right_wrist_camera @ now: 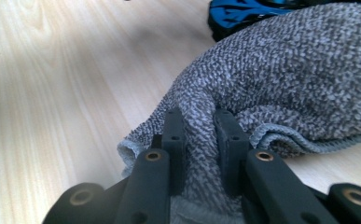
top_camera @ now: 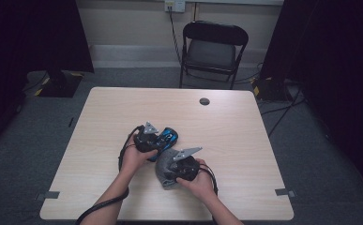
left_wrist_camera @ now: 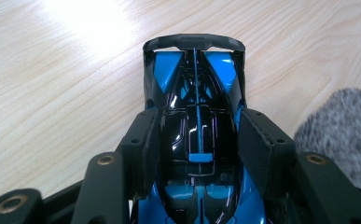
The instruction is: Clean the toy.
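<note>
the left gripper (left_wrist_camera: 194, 140) clamps the toy car (left_wrist_camera: 197, 116) by its sides on the table (top_camera: 245, 136); the right gripper (right_wrist_camera: 199, 135) pinches a fold of the grey cloth (right_wrist_camera: 285, 79) just beside it. probably wiping: next, draw the cloth over the car while holding it steady.

A pale wood-grain table (top_camera: 226, 122) with rounded corners stands on grey carpet. A blue and black toy car (left_wrist_camera: 197, 140) rests near its middle, a grey knitted cloth (right_wrist_camera: 285, 79) bunched just beside it. A dark round cable port (top_camera: 204, 101) sits toward the far edge.
</note>
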{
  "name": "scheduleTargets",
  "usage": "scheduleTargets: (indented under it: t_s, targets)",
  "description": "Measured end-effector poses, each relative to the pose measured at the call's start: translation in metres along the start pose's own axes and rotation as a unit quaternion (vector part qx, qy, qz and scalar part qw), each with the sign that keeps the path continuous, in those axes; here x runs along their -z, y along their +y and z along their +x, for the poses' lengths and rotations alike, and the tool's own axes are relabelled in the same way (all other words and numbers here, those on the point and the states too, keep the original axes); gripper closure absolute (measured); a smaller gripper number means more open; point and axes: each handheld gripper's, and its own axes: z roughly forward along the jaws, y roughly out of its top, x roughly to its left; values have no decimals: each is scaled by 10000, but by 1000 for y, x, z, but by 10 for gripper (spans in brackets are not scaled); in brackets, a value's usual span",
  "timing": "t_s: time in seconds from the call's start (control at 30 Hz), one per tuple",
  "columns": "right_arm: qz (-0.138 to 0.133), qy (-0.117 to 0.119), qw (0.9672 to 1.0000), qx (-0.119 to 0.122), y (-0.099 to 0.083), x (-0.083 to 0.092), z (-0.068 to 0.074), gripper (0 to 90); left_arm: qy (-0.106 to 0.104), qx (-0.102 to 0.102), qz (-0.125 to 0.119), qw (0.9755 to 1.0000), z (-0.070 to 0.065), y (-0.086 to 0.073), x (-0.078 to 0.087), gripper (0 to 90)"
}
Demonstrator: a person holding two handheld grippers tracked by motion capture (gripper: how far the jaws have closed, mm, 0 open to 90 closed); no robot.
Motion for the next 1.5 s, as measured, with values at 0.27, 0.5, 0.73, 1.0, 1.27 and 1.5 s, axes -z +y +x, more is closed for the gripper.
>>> scheduleTargets:
  t_s: [0.27,0.5,0.73,1.0,1.27,1.5]
  targets:
    - [-18,164,9998,63,0,-5,9,767,-4,-1,3,10000,0,0,0,492]
    - [-22,320,9994,150,-1,-7,16,767,0,0,-3,10000,0,0,0,492]
    - [-15,413,9989,203,-1,-9,21,767,8,2,6,10000,0,0,0,492]
    - [-10,603,9978,292,-1,-12,27,766,13,-22,-13,10000,0,-1,1,492]
    - [-37,664,9969,426,-2,-12,35,764,35,13,-35,10000,0,-1,1,492]
    - [-81,614,9968,503,-3,1,34,762,16,93,-62,9999,0,-1,0,492]
